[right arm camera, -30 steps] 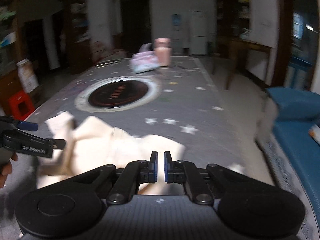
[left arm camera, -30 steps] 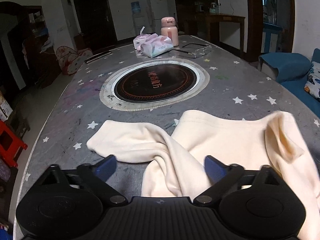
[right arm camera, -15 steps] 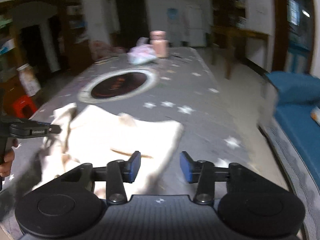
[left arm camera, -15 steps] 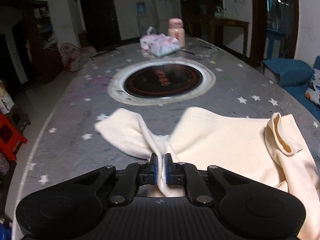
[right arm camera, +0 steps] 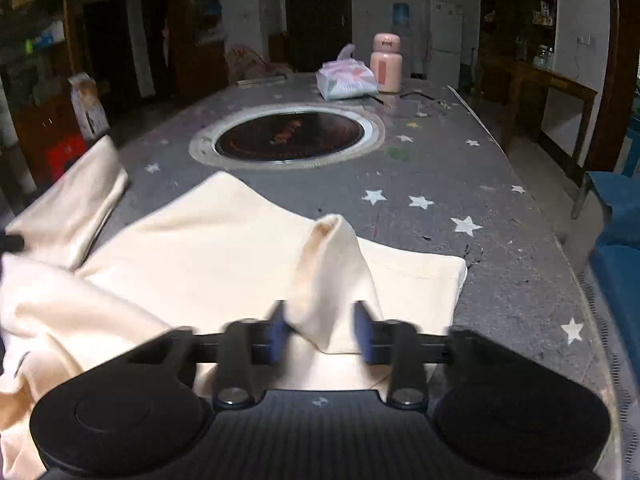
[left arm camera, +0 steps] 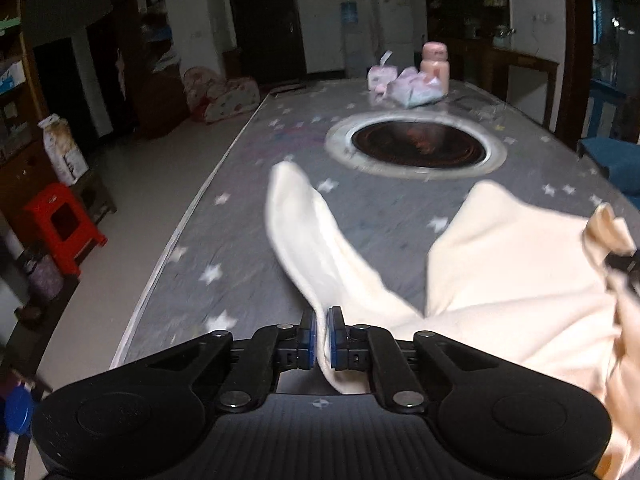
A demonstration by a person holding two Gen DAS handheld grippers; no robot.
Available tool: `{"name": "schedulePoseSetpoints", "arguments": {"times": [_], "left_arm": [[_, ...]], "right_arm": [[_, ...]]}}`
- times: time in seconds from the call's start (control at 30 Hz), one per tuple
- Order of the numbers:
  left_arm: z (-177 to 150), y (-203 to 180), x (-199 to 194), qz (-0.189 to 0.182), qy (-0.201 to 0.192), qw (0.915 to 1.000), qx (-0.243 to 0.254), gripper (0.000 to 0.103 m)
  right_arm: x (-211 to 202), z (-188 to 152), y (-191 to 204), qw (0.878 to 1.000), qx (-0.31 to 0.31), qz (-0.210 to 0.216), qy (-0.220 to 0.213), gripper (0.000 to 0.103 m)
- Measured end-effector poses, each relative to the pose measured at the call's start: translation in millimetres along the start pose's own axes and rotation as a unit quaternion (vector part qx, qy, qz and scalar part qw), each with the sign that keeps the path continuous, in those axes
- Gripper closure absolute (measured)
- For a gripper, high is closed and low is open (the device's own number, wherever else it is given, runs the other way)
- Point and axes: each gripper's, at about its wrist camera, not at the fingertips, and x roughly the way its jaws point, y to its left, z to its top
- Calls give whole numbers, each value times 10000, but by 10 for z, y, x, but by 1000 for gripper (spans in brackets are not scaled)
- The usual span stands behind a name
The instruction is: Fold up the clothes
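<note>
Left wrist view: my left gripper (left arm camera: 321, 338) is clamped on a sleeve of the cream cotton garment (left arm camera: 512, 276). My right gripper (right arm camera: 320, 338) stands apart, jaws straddling a raised fold, garment spread on the grey star-printed table (right arm camera: 460, 176).

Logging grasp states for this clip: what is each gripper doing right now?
Left gripper: shut on the cream garment.
Right gripper: open, straddling a raised fold.

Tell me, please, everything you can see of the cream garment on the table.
The cream garment is soft, plain knit-looking cloth, spread rumpled on the grey star-patterned table. One sleeve stretches from the left claw, which is shut on it. A raised fold stands between the open pads of the right claw. Its hem lies flat toward the right.
</note>
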Motion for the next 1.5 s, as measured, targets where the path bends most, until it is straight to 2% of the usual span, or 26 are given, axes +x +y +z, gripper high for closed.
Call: {"name": "schedulePoseSetpoints", "arguments": {"times": [0.2, 0.37, 0.43, 0.53, 0.6, 0.67, 0.83, 0.93, 1.07, 1.2, 1.27, 1.5], "left_arm": [[-196, 22, -98, -91, 208, 9994, 279, 96], [-327, 53, -144, -308, 441, 9975, 465, 96], [-352, 41, -154, -422, 504, 9963, 554, 92], [-325, -2, -210, -492, 425, 9947, 802, 87], [-273, -24, -268, -555, 296, 9938, 915, 69], [-187, -48, -297, -587, 158, 9937, 947, 60], [74, -193, -170, -584, -94, 9939, 926, 60], [234, -353, -23, -764, -176, 9919, 1002, 60], [446, -589, 222, -916, -247, 9895, 1088, 57], [633, -829, 477, -1038, -375, 9868, 1186, 56], [694, -941, 598, -1087, -413, 9850, 1277, 52], [782, -1217, 960, -1288, -257, 9785, 1589, 54]], "right_arm": [[-407, -64, -180, 9981, 17, -499, -366, 96], [-838, -202, -484, 9912, 212, -1231, -436, 96], [-910, -299, -611, 9897, 377, -1367, -173, 94], [-944, -423, -727, 9863, 517, -1561, 104, 82], [-987, -459, -780, 9825, 545, -1775, 136, 79], [-1047, -416, -831, 9831, 670, -1705, 17, 79], [-931, -239, -767, 9930, 589, -1018, -44, 77], [-763, -151, -682, 9971, 512, -564, 32, 75], [-536, -36, -601, 9985, 448, -274, 125, 71], [-298, 85, -608, 9983, 499, -122, 271, 70], [-207, 128, -625, 9982, 498, -99, 327, 69], [79, 225, -739, 9967, 595, -54, 550, 69]]}}
